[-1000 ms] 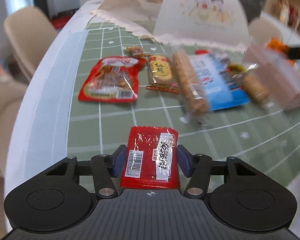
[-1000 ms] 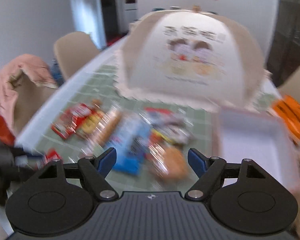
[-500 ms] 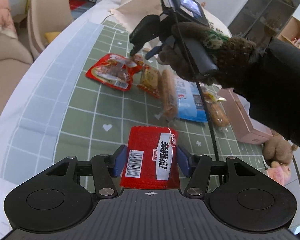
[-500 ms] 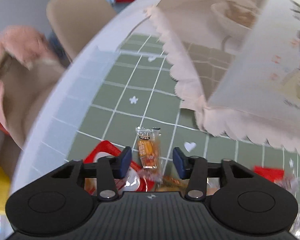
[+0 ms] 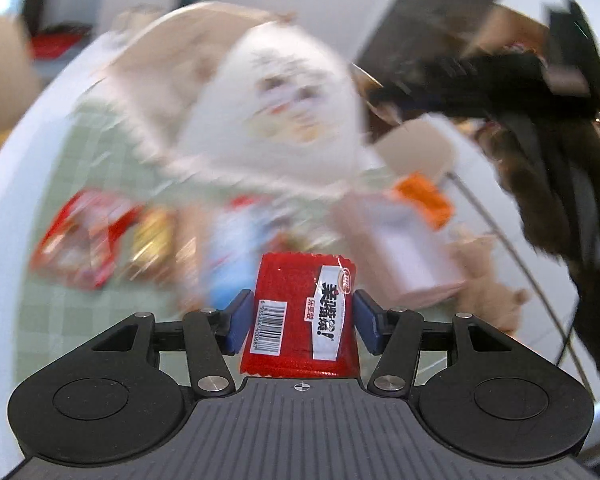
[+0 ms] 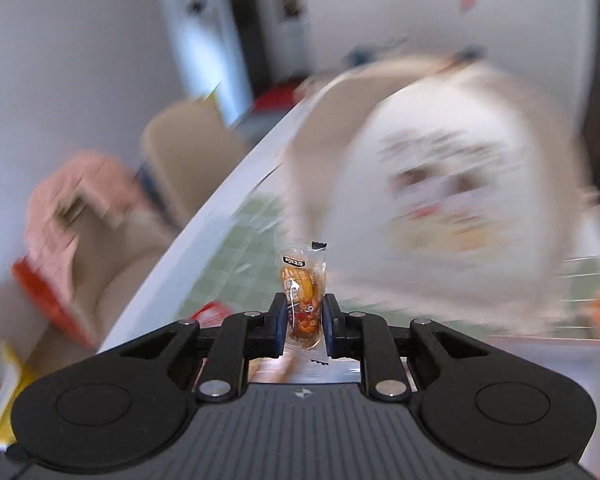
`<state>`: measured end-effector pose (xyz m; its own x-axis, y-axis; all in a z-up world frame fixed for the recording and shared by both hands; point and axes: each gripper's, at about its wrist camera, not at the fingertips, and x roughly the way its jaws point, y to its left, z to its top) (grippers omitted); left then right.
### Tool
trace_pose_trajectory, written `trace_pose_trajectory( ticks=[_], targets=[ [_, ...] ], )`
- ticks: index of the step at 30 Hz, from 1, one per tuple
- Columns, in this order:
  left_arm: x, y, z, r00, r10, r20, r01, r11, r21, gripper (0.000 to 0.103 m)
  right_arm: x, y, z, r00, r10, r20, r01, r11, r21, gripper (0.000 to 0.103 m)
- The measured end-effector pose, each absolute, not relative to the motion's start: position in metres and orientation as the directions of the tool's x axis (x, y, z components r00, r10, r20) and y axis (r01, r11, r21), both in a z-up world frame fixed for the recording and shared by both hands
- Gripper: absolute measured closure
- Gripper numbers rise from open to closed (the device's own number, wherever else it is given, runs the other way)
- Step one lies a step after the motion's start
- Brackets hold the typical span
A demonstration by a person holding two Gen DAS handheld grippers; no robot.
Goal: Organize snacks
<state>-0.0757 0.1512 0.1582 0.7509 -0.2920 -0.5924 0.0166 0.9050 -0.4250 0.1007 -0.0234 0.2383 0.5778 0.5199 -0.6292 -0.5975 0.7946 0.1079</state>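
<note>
A table (image 5: 4, 240) with a pale rim and a green cloth ruled in a white grid fills both views, smeared by blur. On its far part stands a large domed mesh food cover (image 5: 284, 108) of white and beige fabric with a cartoon print too blurred to read. Right of the cover in the left wrist view lies an open pink box (image 5: 404, 248), rectangular, with an orange packet (image 5: 422, 200) beside its far edge. On the left of the cloth a loose row of snacks (image 5: 88, 240) shows only as red, yellow and blue streaks. The left gripper (image 5: 300, 320) is clamped on a red foil packet (image 5: 296, 312), flat and crinkled, bearing a barcode label and a white strip of bold Chinese characters, held above the table. The right gripper (image 6: 305, 320) is closed tightly on a small clear sachet (image 6: 302, 292), narrow and upright, orange inside with a cartoon figure, its writing too small to read.
</note>
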Motion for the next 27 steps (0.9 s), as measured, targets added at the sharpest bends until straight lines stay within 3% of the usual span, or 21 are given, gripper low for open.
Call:
trace_pose_trajectory(
  ticks=[6, 9, 12, 14, 17, 21, 24, 27],
  targets=[
    [0.018, 0.073, 0.201, 0.764, -0.408, -0.5, 0.189, 0.882, -0.431, 0.04, 0.057, -0.17, 0.271, 0.756, 0.391, -0.524, -0.433, 0.9, 0.047, 0.085],
    [0.08, 0.035, 0.197, 0.735, -0.5, -0.458, 0.226, 0.817, -0.53, 0.035, 0.045, -0.221, 0.262, 0.802, 0.31, -0.511, -0.347, 0.938, 0.024, 0.085],
    [0.124, -0.004, 0.171, 0.708, -0.424, -0.565, 0.167, 0.877, -0.45, 0.036, 0.043, -0.256, 0.248, 0.807, 0.255, -0.533, -0.276, 0.96, 0.041, 0.085],
    [0.12, -0.013, 0.163, 0.736, -0.383, -0.558, 0.142, 0.894, -0.425, 0.036, 0.041, -0.272, 0.242, 0.806, 0.248, -0.537, -0.262, 0.964, 0.053, 0.085],
    [0.092, -0.005, 0.157, 0.76, -0.381, -0.527, 0.085, 0.861, -0.501, 0.037, 0.044, -0.281, 0.236, 0.807, 0.244, -0.537, -0.263, 0.964, 0.042, 0.085],
    [0.075, 0.001, 0.143, 0.763, -0.312, -0.566, 0.005, 0.879, -0.478, 0.037, 0.072, -0.264, 0.23, 0.778, 0.298, -0.553, -0.315, 0.947, 0.068, 0.085],
    [0.105, -0.005, 0.158, 0.75, -0.44, -0.494, 0.056, 0.786, -0.616, 0.036, 0.108, -0.234, 0.226, 0.746, 0.344, -0.571, -0.363, 0.928, 0.085, 0.085],
    [0.124, -0.006, 0.171, 0.757, -0.389, -0.525, 0.064, 0.843, -0.534, 0.042, 0.129, -0.214, 0.226, 0.735, 0.358, -0.577, -0.37, 0.923, 0.102, 0.085]
  ],
)
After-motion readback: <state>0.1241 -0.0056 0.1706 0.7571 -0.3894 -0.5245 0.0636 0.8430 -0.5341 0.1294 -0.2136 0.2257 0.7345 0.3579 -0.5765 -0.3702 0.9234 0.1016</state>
